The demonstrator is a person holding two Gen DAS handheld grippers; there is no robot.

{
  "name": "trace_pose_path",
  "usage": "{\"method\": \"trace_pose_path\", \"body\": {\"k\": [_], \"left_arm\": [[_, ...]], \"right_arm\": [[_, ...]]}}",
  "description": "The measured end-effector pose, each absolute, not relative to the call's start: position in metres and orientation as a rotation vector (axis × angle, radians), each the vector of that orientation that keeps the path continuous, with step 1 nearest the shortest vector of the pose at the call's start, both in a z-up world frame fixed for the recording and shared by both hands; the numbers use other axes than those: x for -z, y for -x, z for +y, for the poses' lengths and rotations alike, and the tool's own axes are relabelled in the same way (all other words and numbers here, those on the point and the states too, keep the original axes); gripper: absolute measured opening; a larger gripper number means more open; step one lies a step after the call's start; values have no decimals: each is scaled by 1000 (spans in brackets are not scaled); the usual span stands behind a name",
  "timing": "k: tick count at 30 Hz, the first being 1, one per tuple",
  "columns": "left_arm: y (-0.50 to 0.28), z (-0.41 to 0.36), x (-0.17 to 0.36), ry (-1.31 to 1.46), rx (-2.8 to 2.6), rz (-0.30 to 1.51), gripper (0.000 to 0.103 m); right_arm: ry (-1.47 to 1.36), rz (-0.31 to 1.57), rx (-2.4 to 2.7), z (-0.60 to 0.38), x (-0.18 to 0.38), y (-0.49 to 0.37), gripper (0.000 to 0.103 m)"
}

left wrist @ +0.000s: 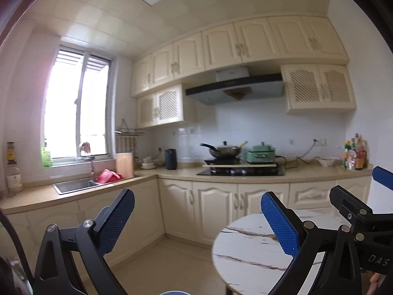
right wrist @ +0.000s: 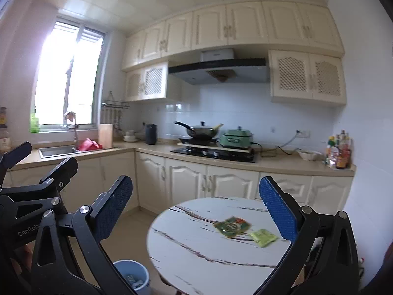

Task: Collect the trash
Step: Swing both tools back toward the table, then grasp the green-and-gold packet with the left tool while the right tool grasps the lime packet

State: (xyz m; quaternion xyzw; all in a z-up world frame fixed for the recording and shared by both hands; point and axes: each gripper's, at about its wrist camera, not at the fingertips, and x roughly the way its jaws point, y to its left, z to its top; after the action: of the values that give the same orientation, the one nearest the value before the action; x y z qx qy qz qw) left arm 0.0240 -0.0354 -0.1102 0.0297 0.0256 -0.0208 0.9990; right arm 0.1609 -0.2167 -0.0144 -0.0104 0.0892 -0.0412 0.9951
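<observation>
Both grippers are held up in the air in front of a small round marble-patterned worktop (right wrist: 196,241), and neither carries anything: the left gripper (left wrist: 199,223) has its fingers spread wide apart, and the right gripper (right wrist: 196,211) likewise stands with its fingers wide apart and nothing between them. The trash lies on the far right part of the worktop: a green and red wrapper (right wrist: 232,225) and, just beside it on its right and a little nearer, a yellow-green packet (right wrist: 262,237). Both lie flat, and both sit below and to the right of the midline between the right fingers, close to the blue pad of the right-hand finger (right wrist: 277,211). In the left wrist view only a tiny scrap of colour shows at the edge of that gripper's right finger, so the pieces are largely hidden there. The right gripper looks the nearer and better lined up; it would need to drop and shift a little rightward. A blue bin (right wrist: 133,276) with some scraps inside stands on the floor at the worktop's left, below the left gripper's side.
</observation>
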Motion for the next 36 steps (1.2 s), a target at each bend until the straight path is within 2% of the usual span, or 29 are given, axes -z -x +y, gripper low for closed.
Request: {"method": "trace_pose_path", "body": {"k": [9, 14, 26, 29, 36], "left_arm": [[-111, -95, 85, -118, 180, 181, 102], [-171, -127, 94, -130, 299, 355, 102], [-339, -182, 112, -149, 474, 816, 102], [-392, -198, 102, -177, 501, 875, 102], [-456, -200, 104, -219, 509, 968, 102]], "right_arm": [[-27, 258, 196, -286, 41, -185, 103], [-64, 358, 249, -333, 74, -212, 103], [-142, 687, 246, -428, 182, -305, 103], [-182, 789, 216, -452, 211, -337, 103], [-133, 973, 144, -475, 265, -406, 103]]}}
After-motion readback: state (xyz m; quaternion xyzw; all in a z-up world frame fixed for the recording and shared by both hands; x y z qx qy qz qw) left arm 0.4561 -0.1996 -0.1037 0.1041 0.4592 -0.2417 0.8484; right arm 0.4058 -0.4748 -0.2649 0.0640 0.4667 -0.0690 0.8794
